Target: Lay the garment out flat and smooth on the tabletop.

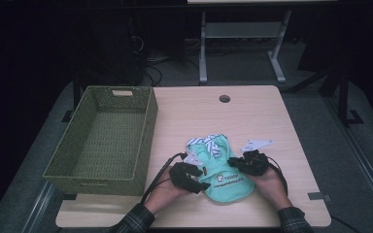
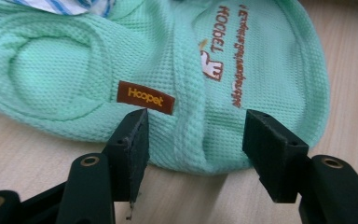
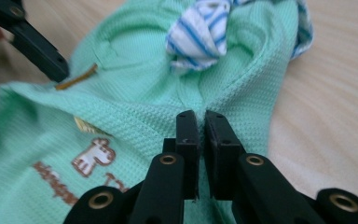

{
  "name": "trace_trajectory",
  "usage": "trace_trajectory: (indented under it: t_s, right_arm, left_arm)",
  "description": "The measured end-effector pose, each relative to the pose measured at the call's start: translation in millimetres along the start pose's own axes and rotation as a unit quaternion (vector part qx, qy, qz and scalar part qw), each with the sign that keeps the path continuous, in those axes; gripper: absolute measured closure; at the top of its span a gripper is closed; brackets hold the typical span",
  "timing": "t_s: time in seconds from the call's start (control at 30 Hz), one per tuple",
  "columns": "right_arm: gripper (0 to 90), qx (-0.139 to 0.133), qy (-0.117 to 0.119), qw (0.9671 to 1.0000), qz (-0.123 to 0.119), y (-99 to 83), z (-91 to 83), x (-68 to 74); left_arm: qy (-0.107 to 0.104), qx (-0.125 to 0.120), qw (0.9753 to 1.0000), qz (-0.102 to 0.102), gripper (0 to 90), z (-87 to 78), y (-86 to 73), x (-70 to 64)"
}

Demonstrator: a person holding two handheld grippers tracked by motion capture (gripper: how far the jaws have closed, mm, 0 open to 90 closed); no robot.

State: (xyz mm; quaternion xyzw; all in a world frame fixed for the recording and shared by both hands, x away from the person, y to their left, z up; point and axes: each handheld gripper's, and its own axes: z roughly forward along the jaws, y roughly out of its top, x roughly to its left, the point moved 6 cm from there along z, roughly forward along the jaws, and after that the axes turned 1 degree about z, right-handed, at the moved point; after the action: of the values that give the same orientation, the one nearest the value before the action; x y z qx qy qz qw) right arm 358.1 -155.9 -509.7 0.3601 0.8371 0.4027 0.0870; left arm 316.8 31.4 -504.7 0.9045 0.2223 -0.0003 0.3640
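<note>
A small mint-green garment (image 1: pixel 223 172) lies crumpled near the front edge of a wooden table (image 1: pixel 252 111), its blue-and-white striped lining (image 1: pixel 209 143) bunched at the far end and partly tucked out of sight. From the high view the person's hands cover much of both tools, and the printed brown lettering on the cloth is too small to read there. In the left gripper view the print runs sideways and is only partly legible, though a brown label (image 2: pixel 146 97) reads "Hoopet". The left gripper (image 2: pixel 196 135) stands with its jaws spread wide, just short of the garment's near hem, with a thick fold of fabric lying beyond the gap; whether the pads touch the cloth cannot be told. The right gripper (image 3: pixel 200 123) has its jaws drawn nearly together, pinching a ridge of the green fabric. A green woven basket (image 1: pixel 102 141) sits at the table's left side.
</note>
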Motion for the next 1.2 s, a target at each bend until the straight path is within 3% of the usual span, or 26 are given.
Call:
trace_trajectory:
  t_s: [0.17,0.3,0.4,0.6,0.7,0.77,1.0,1.1,1.2]
  right_arm:
    - [83.1,-0.033,0.0,0.9993,0.014,9.3,-19.9,-3.3]
    - [82.0,-0.045,-0.01,0.9987,0.023,5.7,-28.8,-16.9]
    - [81.6,-0.039,-0.023,0.9984,0.035,-0.3,-31.0,-25.5]
    - [82.4,-0.021,-0.054,0.9972,0.046,-12.9,-36.1,-41.9]
    - [86.0,-0.01,-0.052,0.9974,0.049,-19.4,-34.1,-45.4]
    - [89.1,0.0,-0.049,0.9978,0.045,-22.6,-31.1,-44.3]
    - [89.8,0.013,-0.048,0.998,0.039,-28.4,-32.2,-40.9]
    - [89.8,0.013,-0.048,0.9982,0.034,-29.8,-33.3,-41.2]
    - [89.8,0.012,-0.048,0.9982,0.035,-29.8,-33.2,-41.1]
  left_arm:
    - [0.005,-0.005,1.0,0.0,39.2,-1.7,1.7,1.5]
    - [0.008,-0.008,0.9999,0.003,39.2,0.3,4.9,0.5]
    - [0.01,-0.008,0.9999,0.01,39.5,3.1,9.5,0.8]
    - [0.014,-0.029,0.9995,0.005,46.3,5.7,20.2,3.7]
    - [0.014,-0.036,0.9992,0.0,52.4,7.3,26.2,4.5]
    - [0.024,-0.044,0.9987,0.011,57.0,5.1,29.9,5.0]
    - [0.025,-0.089,0.9956,-0.017,59.7,-9.5,41.1,17.1]
    - [0.03,-0.084,0.9956,-0.029,64.8,-9.7,43.5,25.3]
    - [0.033,-0.05,0.998,-0.02,71.2,6.7,38.7,24.8]
